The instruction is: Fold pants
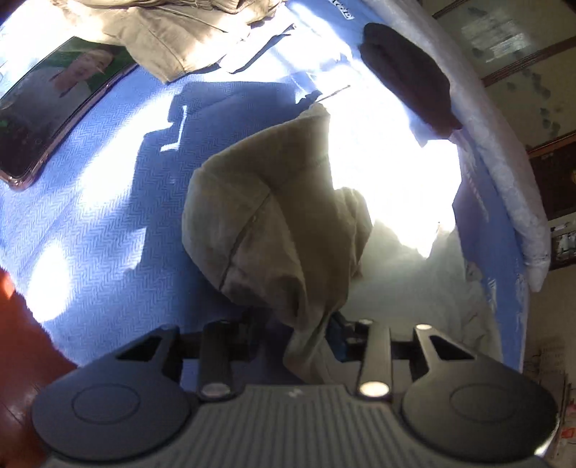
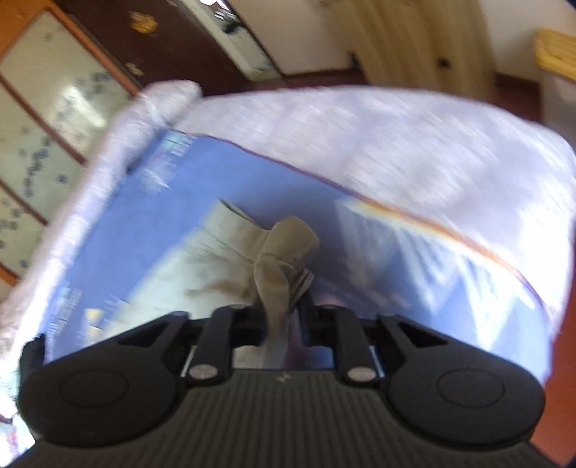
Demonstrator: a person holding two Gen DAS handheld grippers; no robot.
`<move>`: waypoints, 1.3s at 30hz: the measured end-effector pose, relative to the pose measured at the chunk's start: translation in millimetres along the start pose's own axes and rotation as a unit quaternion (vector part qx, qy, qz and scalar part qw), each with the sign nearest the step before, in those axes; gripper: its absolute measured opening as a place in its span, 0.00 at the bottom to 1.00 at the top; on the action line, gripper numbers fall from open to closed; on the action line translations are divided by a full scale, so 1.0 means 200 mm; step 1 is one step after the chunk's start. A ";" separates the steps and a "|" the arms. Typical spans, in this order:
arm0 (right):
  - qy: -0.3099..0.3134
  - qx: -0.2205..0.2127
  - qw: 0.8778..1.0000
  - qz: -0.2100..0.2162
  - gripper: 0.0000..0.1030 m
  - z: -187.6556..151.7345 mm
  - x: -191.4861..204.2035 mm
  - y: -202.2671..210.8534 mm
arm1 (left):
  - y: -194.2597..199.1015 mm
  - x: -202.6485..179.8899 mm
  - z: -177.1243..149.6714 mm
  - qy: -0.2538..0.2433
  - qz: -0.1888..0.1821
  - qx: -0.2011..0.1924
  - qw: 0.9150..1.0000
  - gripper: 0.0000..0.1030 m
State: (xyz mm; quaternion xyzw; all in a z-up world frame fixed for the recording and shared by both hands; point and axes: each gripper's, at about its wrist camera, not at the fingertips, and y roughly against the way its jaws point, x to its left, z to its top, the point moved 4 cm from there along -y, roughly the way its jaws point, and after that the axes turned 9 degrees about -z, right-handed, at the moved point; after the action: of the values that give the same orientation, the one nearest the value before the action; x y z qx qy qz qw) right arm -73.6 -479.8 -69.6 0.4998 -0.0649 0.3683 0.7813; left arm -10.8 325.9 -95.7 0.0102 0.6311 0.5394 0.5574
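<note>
The khaki pants (image 1: 277,219) lie on a blue herringbone sheet (image 1: 100,201). My left gripper (image 1: 309,324) is shut on a bunched fold of the pants, which bulges up in front of the jaws and hides the fingertips. More khaki cloth (image 1: 165,32) lies at the top left. In the blurred right wrist view my right gripper (image 2: 284,309) is shut on another bunched part of the pants (image 2: 284,262), lifted above the sheet (image 2: 151,201), with the rest of the cloth (image 2: 201,259) trailing left on the sheet.
A phone (image 1: 54,97) with a lit screen lies on the sheet at the left. A dark garment (image 1: 406,72) lies at the far right by a rolled pale blanket (image 1: 504,151). A pale quilt (image 2: 396,144) covers the far bed. Wooden cabinets (image 2: 54,108) stand beyond.
</note>
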 end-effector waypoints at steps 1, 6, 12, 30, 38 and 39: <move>-0.029 -0.002 1.000 0.001 0.28 0.00 -0.02 0.03 | 0.03 0.00 0.00 0.007 -0.001 0.000 1.000 0.40; -0.031 -0.086 0.996 -0.024 0.41 -0.01 0.03 0.28 | 0.29 -0.14 0.06 -0.051 -0.040 -0.041 0.997 0.42; 0.047 -0.098 0.993 0.042 0.43 -0.11 0.29 0.44 | 0.30 -0.31 0.41 -0.128 -0.006 -0.099 0.987 0.79; 0.267 0.072 0.955 0.104 0.45 -0.87 0.90 0.27 | 0.11 -0.45 0.64 -0.198 -0.059 -0.164 0.965 0.17; 0.287 0.087 0.950 0.080 0.49 -0.95 0.90 0.16 | -0.10 -0.09 0.57 -0.109 0.057 -0.105 0.987 0.45; 0.281 0.080 0.952 0.092 0.49 -0.93 0.89 0.18 | -0.03 -0.10 0.55 -0.103 0.045 -0.123 0.986 0.48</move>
State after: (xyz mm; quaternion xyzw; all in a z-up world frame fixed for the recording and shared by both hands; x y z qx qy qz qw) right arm -18.3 -227.4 -50.8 0.4286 0.1417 0.5682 0.6880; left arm 79.3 385.0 -63.7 0.0257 0.4978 0.6335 0.5917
